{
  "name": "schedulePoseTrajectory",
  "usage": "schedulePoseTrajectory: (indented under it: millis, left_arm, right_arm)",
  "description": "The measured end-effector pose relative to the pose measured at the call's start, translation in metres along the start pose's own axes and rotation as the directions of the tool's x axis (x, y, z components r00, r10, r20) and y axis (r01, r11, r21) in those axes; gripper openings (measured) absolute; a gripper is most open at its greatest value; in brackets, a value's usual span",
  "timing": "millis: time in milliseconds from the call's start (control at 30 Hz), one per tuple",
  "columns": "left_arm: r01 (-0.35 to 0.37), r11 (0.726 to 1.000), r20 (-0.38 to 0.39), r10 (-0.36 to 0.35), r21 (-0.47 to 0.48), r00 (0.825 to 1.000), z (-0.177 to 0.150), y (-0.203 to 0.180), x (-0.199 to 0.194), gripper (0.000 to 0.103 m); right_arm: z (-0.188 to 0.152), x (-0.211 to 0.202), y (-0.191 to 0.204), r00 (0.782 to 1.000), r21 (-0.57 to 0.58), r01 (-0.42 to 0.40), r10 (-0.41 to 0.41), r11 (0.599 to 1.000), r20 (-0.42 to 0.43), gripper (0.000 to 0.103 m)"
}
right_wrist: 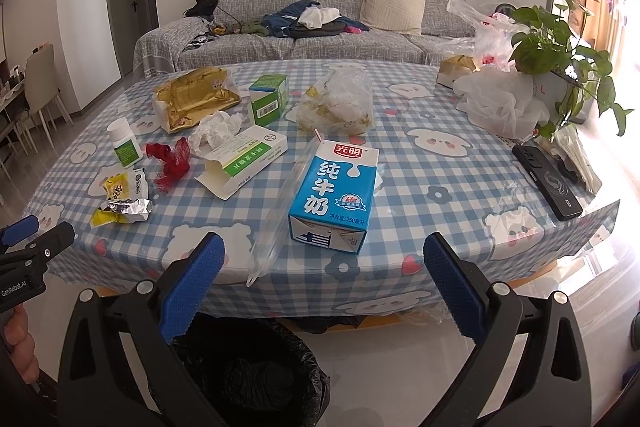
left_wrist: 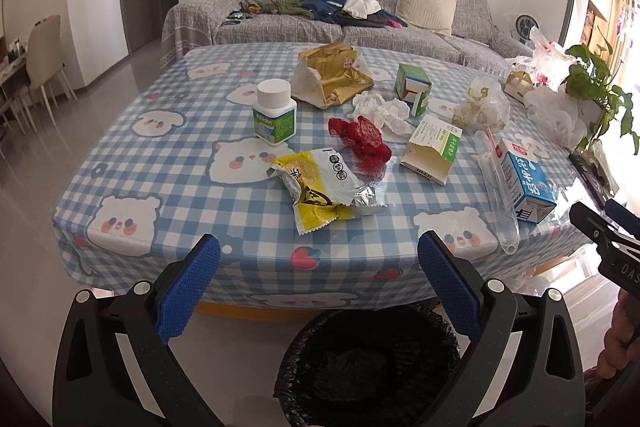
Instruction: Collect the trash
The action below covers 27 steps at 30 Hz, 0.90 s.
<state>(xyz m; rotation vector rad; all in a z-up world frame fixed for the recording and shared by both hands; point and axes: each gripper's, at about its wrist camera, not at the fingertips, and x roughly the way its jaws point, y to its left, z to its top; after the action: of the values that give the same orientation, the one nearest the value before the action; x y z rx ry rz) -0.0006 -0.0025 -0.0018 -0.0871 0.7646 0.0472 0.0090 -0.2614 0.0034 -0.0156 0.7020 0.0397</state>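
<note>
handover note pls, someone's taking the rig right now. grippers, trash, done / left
Left gripper: open, empty, short of the table edge, facing the yellow snack wrapper.
Right gripper: open, empty, facing the milk carton.
Bin, black liner, on the floor below the near table edge.
Done: nothing visibly collected; all litter still on the table.
Left: wrapper, carton, red net, tissues, pill bottle, medicine boxes.

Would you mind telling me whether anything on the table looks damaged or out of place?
The white medicine box lies flat with its end flap torn open. The milk carton lies on its side near the table's front edge. A phone sits among the trash at the right edge.
</note>
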Motion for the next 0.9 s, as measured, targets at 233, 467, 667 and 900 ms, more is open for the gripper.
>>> schedulePoseTrajectory:
  millis: [233, 467, 667, 900]
  left_arm:
    - [-0.002, 1.0, 0.007, 0.002, 0.003, 1.0, 0.0009, -0.0014, -0.0032, 0.097]
    - [-0.01, 1.0, 0.018, 0.009, 0.013, 1.0, 0.0025, -0.0031, -0.0076, 0.097]
    - [-0.009, 1.0, 0.019, 0.009, 0.009, 1.0, 0.0033, -0.0032, -0.0097, 0.097]
    - [-0.008, 1.0, 0.019, 0.008, 0.007, 1.0, 0.0034, -0.0024, -0.0095, 0.097]
  right_arm:
    - [-0.0019, 0.001, -0.0005, 1.0, 0.002, -0.001, 0.001, 1.0, 0.001, 0.096]
    - [-0.0016, 0.0028, 0.0009, 1.0, 0.006, -0.001, 0.001, 1.0, 0.0, 0.096]
    - [-0.0013, 0.0022, -0.0002, 1.0, 0.006, -0.003, 0.003, 1.0, 0.0, 0.096]
    - [-0.0011, 0.0023, -0.0008, 1.0, 0.008, -0.004, 0.004, 1.0, -0.001, 0.096]
